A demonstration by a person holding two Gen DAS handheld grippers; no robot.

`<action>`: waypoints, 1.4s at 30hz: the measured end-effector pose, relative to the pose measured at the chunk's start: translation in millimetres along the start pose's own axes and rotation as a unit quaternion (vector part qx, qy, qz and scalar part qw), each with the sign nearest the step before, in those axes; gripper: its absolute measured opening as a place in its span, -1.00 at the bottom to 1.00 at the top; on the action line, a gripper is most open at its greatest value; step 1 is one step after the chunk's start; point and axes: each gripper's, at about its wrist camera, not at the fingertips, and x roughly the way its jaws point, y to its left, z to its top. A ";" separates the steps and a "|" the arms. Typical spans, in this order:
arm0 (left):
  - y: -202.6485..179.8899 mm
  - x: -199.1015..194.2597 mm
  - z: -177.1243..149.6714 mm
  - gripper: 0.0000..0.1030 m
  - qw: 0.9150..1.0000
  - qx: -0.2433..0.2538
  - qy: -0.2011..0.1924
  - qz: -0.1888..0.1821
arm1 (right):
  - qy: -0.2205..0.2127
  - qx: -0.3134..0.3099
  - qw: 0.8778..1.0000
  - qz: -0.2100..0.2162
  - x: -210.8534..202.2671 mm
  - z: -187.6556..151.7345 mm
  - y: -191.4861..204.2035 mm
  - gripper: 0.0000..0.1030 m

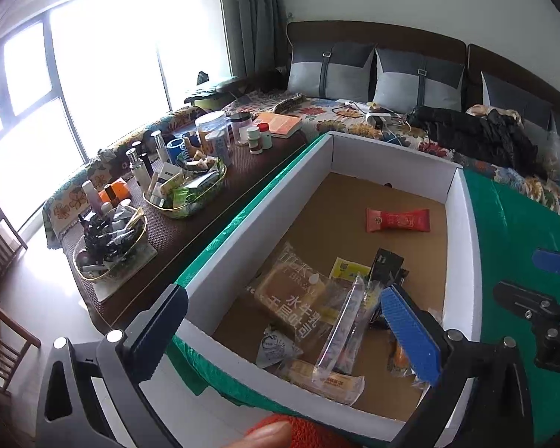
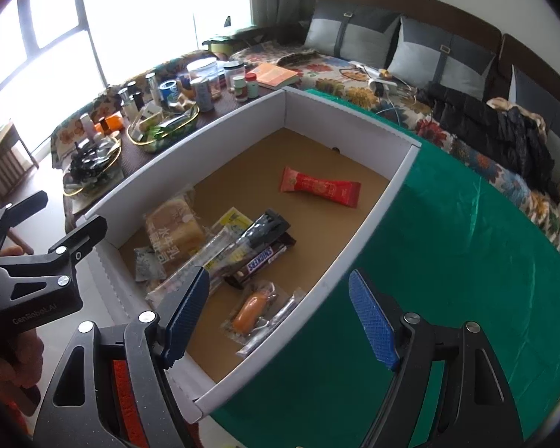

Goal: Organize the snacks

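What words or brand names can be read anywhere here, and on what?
"SNICKERS": brown bar wrapper in the box.
"GenRobot.AI": body of the left gripper, seen from the right wrist.
"水牛乳", "吐司": clear bread bag.
Red wrapper, yellow packet, table jars: print too small to read.

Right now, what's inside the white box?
The white box holds a red packet lying apart, bread pack, Snickers bar, sausage pack. Items beneath the overlapping pile are hidden.

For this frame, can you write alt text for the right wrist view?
A white cardboard box on a green cloth holds scattered wrapped snacks, including a red wrapped bar lying apart and a brown Snickers bar. The right gripper hovers open above it.
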 end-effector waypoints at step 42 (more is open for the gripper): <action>9.9 5.6 5.6 0.99 0.999 -0.001 0.046 -0.028 | 0.011 -0.021 1.000 -0.013 3.1 12.1 21.4 0.55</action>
